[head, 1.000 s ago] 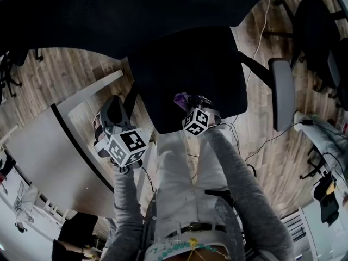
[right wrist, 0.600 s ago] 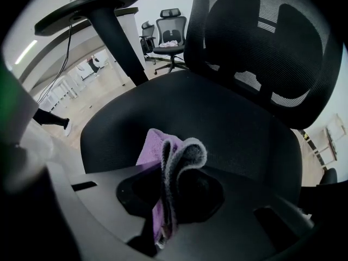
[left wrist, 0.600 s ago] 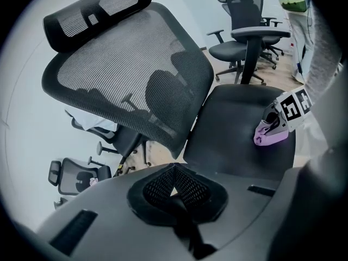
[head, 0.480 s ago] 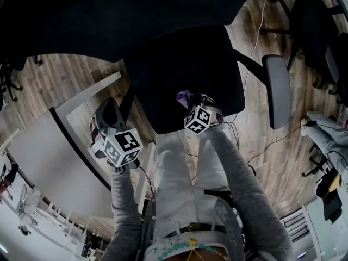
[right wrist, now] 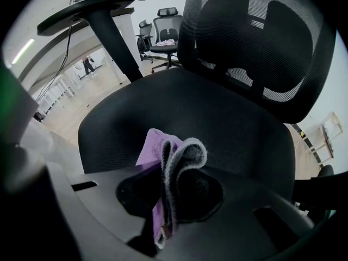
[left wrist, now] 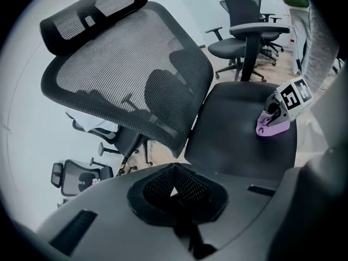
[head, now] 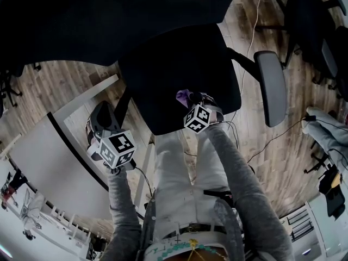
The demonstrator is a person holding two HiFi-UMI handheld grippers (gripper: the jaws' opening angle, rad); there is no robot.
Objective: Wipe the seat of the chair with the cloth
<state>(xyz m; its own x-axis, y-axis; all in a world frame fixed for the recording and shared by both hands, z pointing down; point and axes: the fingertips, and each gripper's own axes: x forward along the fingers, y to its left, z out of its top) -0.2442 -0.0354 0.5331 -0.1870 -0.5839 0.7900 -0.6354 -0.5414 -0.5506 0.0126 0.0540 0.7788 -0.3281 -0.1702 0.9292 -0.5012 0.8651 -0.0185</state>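
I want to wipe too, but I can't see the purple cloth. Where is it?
The purple cloth is pinched in the right gripper, at the front edge of the chair seat, mid-frame in the head view.

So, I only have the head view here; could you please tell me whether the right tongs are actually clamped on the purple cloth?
Observer: Yes. The right gripper view shows the right gripper shut on the folded cloth, which is purple with a grey edge.
Operator: Thank you. Does the cloth touch the seat?
Observer: In the left gripper view it appears to rest on the seat.
Operator: Are the left tongs holding anything?
Observer: No. The left gripper is shut, and nothing shows between its tongs.
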